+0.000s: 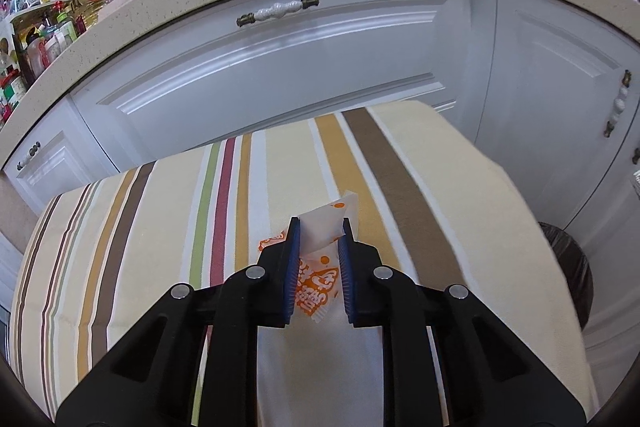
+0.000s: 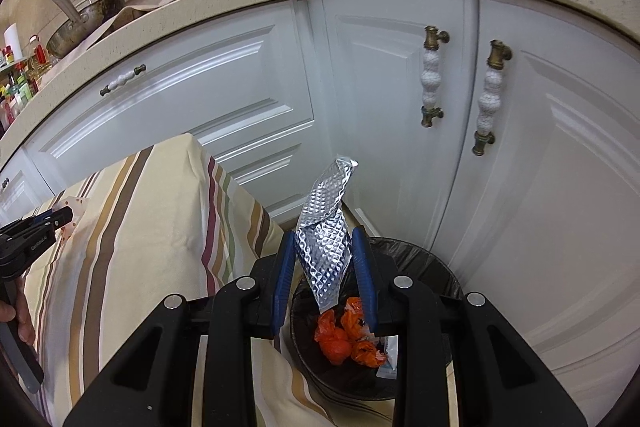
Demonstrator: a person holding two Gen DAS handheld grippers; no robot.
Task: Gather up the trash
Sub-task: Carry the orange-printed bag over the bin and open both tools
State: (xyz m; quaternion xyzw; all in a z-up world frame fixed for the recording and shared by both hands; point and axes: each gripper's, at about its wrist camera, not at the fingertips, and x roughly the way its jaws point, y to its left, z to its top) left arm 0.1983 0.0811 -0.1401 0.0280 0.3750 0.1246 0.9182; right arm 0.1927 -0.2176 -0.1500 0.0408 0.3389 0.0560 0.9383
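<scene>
Trash collection stood midway, with both tools loaded. The left tool [image 1: 319, 233] was clenched on a white paper wrapper printed with orange lettering [image 1: 326, 227], held just above the cream tabletop cloth with brown, gold, red and green stripes [image 1: 160, 227]. The right tool [image 2: 324, 247] gripped a crinkled silver foil packet with a quilted diamond texture [image 2: 326, 223] over the round bin lined with a black plastic bag [image 2: 436, 267], which sat on the floor beside the tabletop and in front of the white panelled cabinet doors [image 2: 380, 75].

Risk lay mostly with the foil packet. It was long, stiff and stood tall above the pads, so once let go it could tip toward the cabinet or catch the bin's rim instead of dropping inside. The paper wrapper looked thin and limp, pinched near one end only; it could slide from the ribbed blue pads [image 1: 294, 267] on the way across to the bin.

Inside the bin lay crumpled orange plastic scraps [image 2: 344, 339] and a pale paper piece [image 2: 390, 351]. The cloth looked woven and matte, the foil glossy and creased.
</scene>
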